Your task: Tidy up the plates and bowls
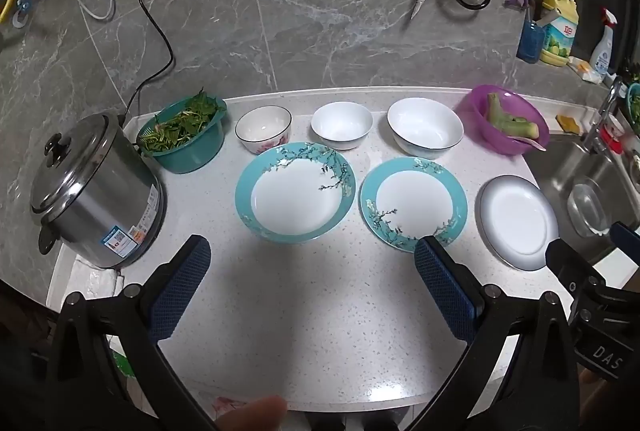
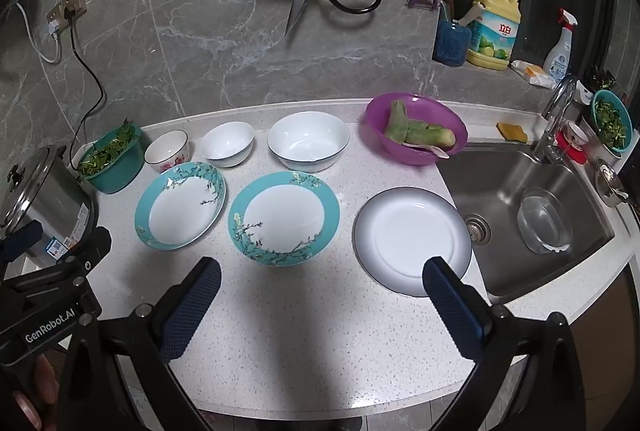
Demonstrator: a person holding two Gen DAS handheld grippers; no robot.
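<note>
On the speckled desk (image 1: 320, 311) six pieces of glazed crockery stand in two rows, none stacked. Largest is the grey-rimmed white plate (image 2: 412, 239), nearest the sink (image 2: 532, 199); it is flat, stiff, probably heavy and slippery, so its raised rim looks like the only place to pinch. Next come two teal blossom plates (image 1: 295, 191) (image 1: 414, 203), deeper, also best taken at the rim. Behind them stand the large white bowl (image 1: 425, 126), the plain white bowl (image 1: 342, 125) and the small flowered bowl (image 1: 263, 129), lighter, with a thin wall to grip. All would chip if knocked together.

The left tool (image 1: 312, 251) and right tool (image 2: 322, 271) both hover spread wide, holding nothing. The steel cooker (image 1: 96, 191), teal basket of greens (image 1: 184, 139) and purple basin (image 1: 504, 119) crowd the ends.
</note>
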